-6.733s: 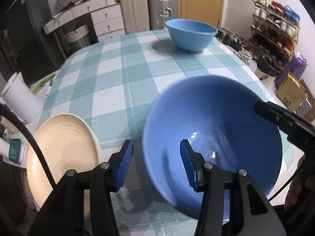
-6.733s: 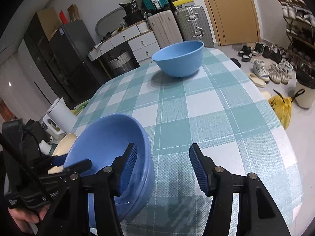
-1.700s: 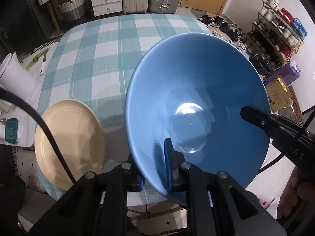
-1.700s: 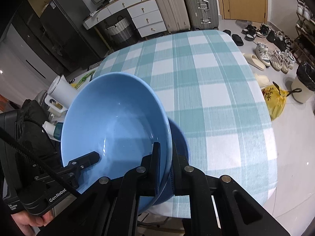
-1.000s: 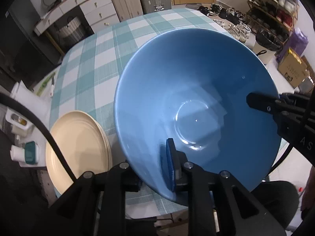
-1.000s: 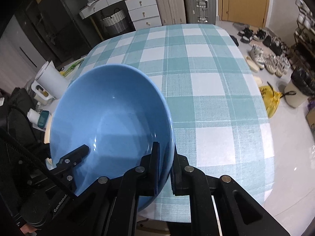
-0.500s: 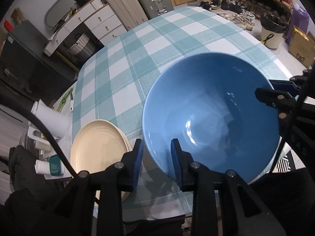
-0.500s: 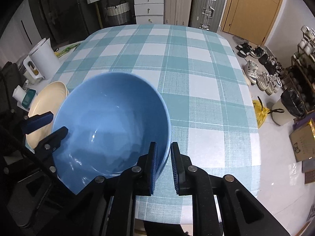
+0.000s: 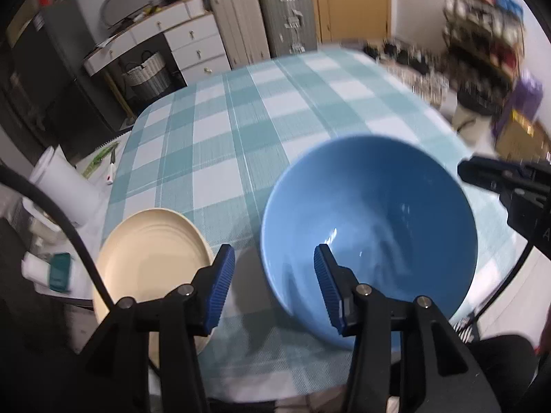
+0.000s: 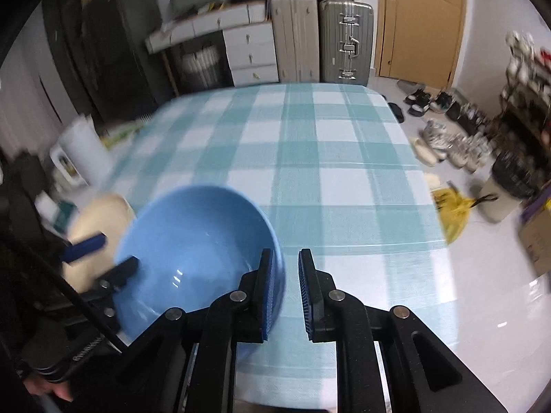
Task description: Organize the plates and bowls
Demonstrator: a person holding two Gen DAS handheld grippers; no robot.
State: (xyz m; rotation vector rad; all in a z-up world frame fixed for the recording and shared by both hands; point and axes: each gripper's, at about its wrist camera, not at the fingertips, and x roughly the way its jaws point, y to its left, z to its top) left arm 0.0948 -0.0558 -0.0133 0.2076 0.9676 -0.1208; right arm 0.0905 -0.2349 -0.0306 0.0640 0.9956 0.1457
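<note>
A blue bowl (image 9: 372,227) (image 10: 196,254) stands on the checked tablecloth (image 9: 241,144) near the front edge, just right of a cream plate (image 9: 151,258) (image 10: 103,223). My left gripper (image 9: 273,282) (image 10: 103,256) straddles the bowl's left rim. Its jaws are opening, with one pad inside the bowl and one outside, and neither presses on it. My right gripper (image 10: 287,285) stands at the bowl's right rim. Its pads are a narrow gap apart, with the rim just inside the gap by the left pad and cloth showing through.
A white jug (image 9: 65,186) and a teal item (image 9: 60,272) sit off the table's left side. Drawers and suitcases (image 10: 344,38) stand beyond the far edge. Shoes (image 10: 444,141) and a yellow bag (image 10: 454,213) lie on the floor to the right.
The bowl, held tilted by both grippers a second ago, now rests upright on the table. The left jaws have spread wide off its rim and the right jaws have parted slightly. Both grippers have drawn back.
</note>
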